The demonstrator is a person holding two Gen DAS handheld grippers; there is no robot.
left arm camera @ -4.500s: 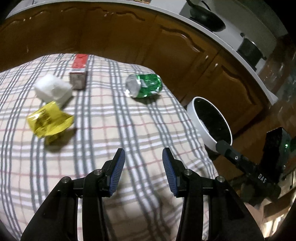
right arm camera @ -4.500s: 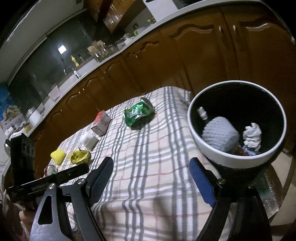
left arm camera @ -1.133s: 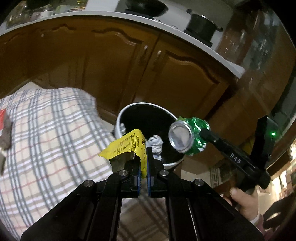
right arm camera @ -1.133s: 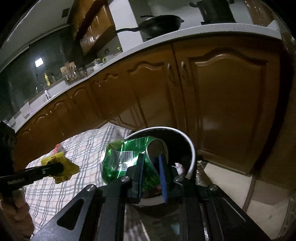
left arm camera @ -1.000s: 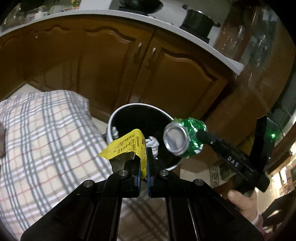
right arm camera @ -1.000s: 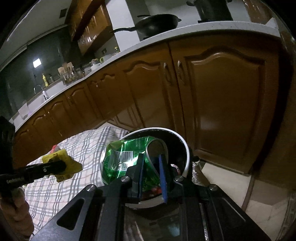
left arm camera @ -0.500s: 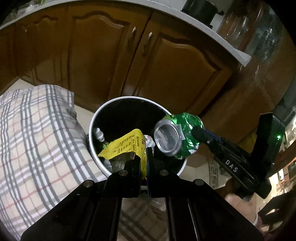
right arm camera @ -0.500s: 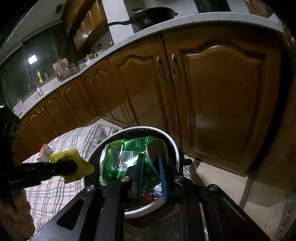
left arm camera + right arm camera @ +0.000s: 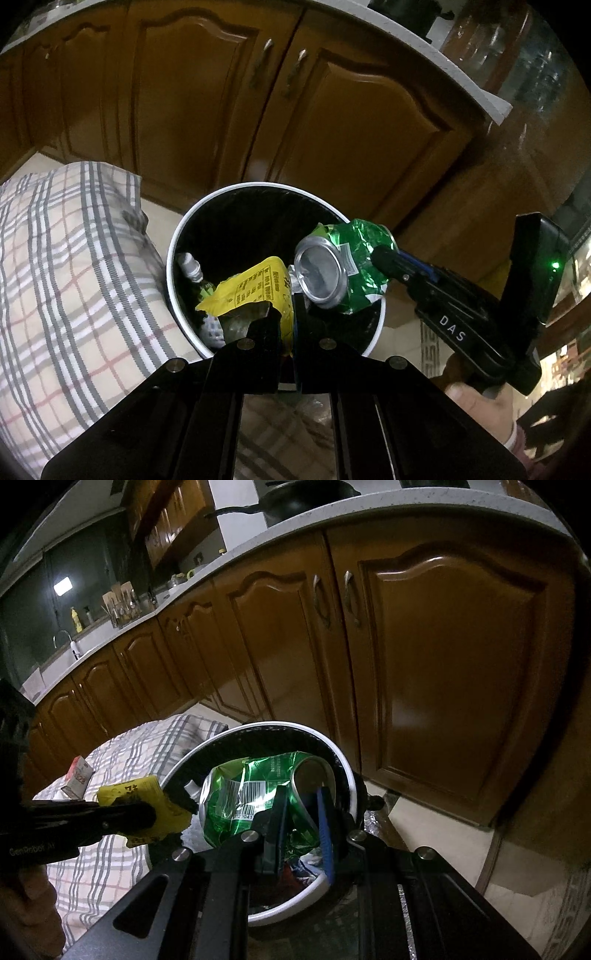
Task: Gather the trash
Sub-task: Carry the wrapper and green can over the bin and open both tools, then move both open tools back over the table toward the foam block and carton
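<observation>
Both grippers are angled downward over the mouth of the white-rimmed bin (image 9: 173, 258), which stands on the floor between the plaid-covered table (image 9: 55, 277) and the brown cabinet doors (image 9: 351, 122). The left gripper (image 9: 289, 325) has its jaws pressed nearly together on a yellow wrapper (image 9: 255, 288), held above the near side of the bin opening. The right gripper (image 9: 301, 823), reaching in from the right with a hand (image 9: 480, 402) visible at its handle, has its jaws narrowly clamped on a crushed green can (image 9: 240, 797), also over the bin. Inside the black-lined bin lie a small bottle (image 9: 190, 264), a whitish textured item, and other scraps too dark to identify. A red-and-white carton (image 9: 78, 775) lies on the table.
</observation>
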